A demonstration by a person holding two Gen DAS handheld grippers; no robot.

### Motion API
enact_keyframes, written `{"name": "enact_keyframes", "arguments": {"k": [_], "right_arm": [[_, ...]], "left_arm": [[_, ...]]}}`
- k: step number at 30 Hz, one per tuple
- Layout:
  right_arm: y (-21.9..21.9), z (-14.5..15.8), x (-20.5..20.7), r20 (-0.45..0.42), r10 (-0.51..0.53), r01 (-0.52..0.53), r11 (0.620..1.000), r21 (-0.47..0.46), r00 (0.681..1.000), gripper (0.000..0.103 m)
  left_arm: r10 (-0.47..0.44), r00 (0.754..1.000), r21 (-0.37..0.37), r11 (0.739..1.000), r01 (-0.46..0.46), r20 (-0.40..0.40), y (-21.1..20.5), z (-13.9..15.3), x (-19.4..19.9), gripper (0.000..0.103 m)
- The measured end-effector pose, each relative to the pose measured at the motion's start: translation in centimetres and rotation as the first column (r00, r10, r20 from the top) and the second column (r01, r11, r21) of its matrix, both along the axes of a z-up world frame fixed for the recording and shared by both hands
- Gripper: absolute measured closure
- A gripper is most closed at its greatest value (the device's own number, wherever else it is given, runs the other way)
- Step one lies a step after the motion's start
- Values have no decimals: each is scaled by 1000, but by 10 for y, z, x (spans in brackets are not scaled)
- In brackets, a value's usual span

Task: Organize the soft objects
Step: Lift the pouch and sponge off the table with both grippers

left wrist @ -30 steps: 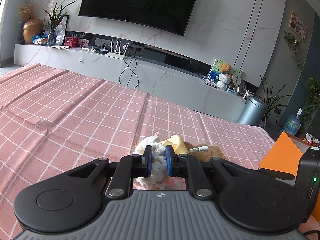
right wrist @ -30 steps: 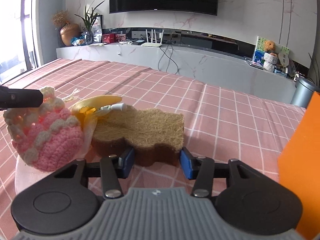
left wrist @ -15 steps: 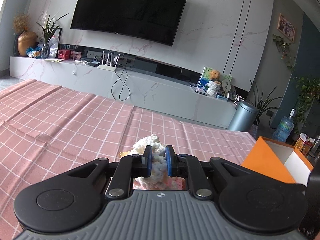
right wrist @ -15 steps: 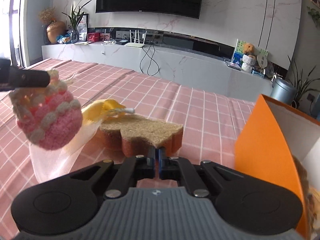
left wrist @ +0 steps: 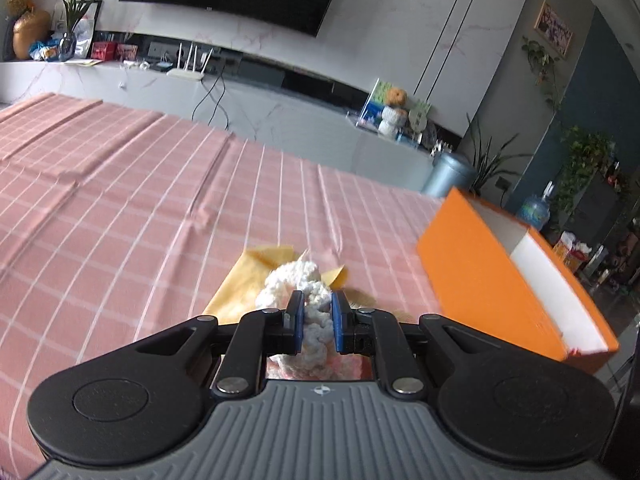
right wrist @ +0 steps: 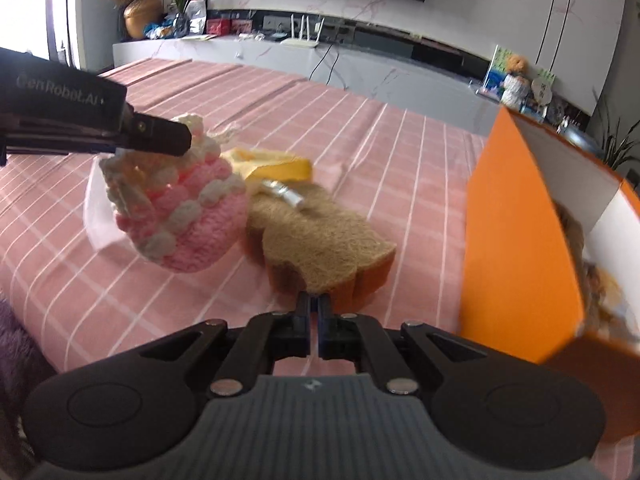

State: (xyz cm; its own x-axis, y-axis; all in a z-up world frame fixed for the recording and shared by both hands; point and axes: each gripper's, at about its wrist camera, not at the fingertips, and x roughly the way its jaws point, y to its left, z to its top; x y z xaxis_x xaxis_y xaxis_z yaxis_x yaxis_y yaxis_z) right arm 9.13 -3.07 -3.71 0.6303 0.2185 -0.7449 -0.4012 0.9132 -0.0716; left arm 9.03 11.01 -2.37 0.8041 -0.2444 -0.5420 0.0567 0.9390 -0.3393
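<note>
My left gripper (left wrist: pixel 314 322) is shut on the white top of a pink and white crocheted pouch (left wrist: pixel 296 284) and holds it in the air; it also shows in the right wrist view (right wrist: pixel 180 216) hanging from the left gripper's fingers (right wrist: pixel 160 140). My right gripper (right wrist: pixel 315 316) is shut on the near edge of a brown toast-shaped sponge (right wrist: pixel 320 240), lifted off the cloth. A yellow soft piece (right wrist: pixel 276 166) with a small white tube (right wrist: pixel 286 194) lies behind the sponge. An orange box (right wrist: pixel 516 240) with a white inside stands open at the right.
The pink checked cloth (left wrist: pixel 120 200) covers the table. The orange box (left wrist: pixel 492 276) stands at the right in the left wrist view. A grey TV bench (left wrist: pixel 280 116) and a bin (left wrist: pixel 448 174) stand beyond the far edge. A purple fuzzy thing (right wrist: pixel 16 356) is at lower left.
Both grippers have lifted their objects and moved right toward the orange box, which now looks nearer. One second ago the right gripper was open around the sponge; it has since shut.
</note>
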Motion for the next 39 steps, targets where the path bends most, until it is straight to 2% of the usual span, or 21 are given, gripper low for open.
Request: {"name": "enact_keyframes", "arguments": {"k": [4, 5, 7, 8, 9, 11, 13, 14, 15, 18, 20, 21, 22, 26, 27, 29, 32, 34, 36, 38, 39], "right_arm": [[-3, 3, -13, -4, 22, -22, 1000, 11, 1000, 101], [-4, 7, -15, 14, 24, -24, 1000, 18, 1000, 97], [-4, 16, -15, 60, 36, -38, 999, 28, 998, 70], [-4, 20, -13, 84, 41, -43, 999, 27, 996, 49], [-2, 23, -7, 101, 61, -64, 998, 23, 993, 36], [1, 24, 4, 129, 98, -97, 995, -10, 987, 34], [5, 22, 18, 135, 138, -134, 990, -42, 981, 25], [5, 19, 27, 119, 163, -158, 986, -52, 979, 15], [6, 16, 34, 96, 184, -180, 982, -55, 978, 13], [3, 8, 54, 37, 184, -183, 983, -23, 982, 13], [-3, 4, 62, -17, 162, -161, 986, 40, 987, 16], [-7, 3, 65, -42, 149, -146, 986, 76, 988, 26], [-9, 2, 67, -62, 135, -129, 987, 100, 989, 30], [-10, 2, 58, -46, 106, -101, 990, 103, 993, 37], [-10, 4, 54, -27, 90, -87, 992, 90, 996, 71], [-12, 10, 48, 5, 45, -45, 998, 54, 999, 103], [-21, 13, 47, -62, 18, -11, 994, 110, 998, 103], [-21, 13, 42, -55, 30, -24, 993, 115, 998, 90], [-20, 16, 35, -30, 60, -55, 988, 148, 998, 28], [-17, 16, 33, -15, 96, -93, 982, 163, 995, 12], [-13, 13, 35, -18, 118, -114, 982, 151, 993, 12]], "left_arm": [[6, 999, 34, 999, -5, -50, 2, -16, -11, 87], [13, 998, 56, 998, -10, -56, 2, -19, -13, 87], [24, 998, 65, 998, -20, -63, 4, -23, -14, 87], [29, 997, 63, 998, -24, -67, 4, -24, -15, 88], [30, 997, 66, 997, -26, -66, 3, -24, -16, 88], [30, 998, 97, 995, -24, -56, 1, -24, -16, 88], [38, 998, 137, 990, -31, -48, 2, -24, -15, 87], [48, 998, 144, 989, -40, -50, 4, -26, -15, 87], [61, 996, 138, 989, -52, -58, 8, -27, -14, 87], [76, 995, 105, 992, -68, -68, 18, -28, -13, 87], [63, 997, 96, 994, -58, -54, 19, -26, -14, 87], [56, 997, 91, 994, -51, -47, 18, -25, -14, 88], [50, 998, 89, 995, -46, -44, 17, -23, -15, 87], [35, 999, 78, 996, -32, -34, 12, -18, -15, 88], [32, 999, 77, 997, -30, -30, 11, -17, -16, 87], [25, 1000, 84, 996, -24, -15, 7, -12, -19, 87], [12, 1000, 102, 995, -14, 14, 1, -2, -24, 88], [7, 1000, 111, 994, -9, 19, -2, 1, -27, 88], [-2, 1000, 114, 993, -1, 21, -4, 3, -30, 88], [-5, 1000, 115, 993, 2, 23, -6, 4, -33, 88], [-4, 1000, 118, 993, 1, 20, -6, 4, -34, 88]]}}
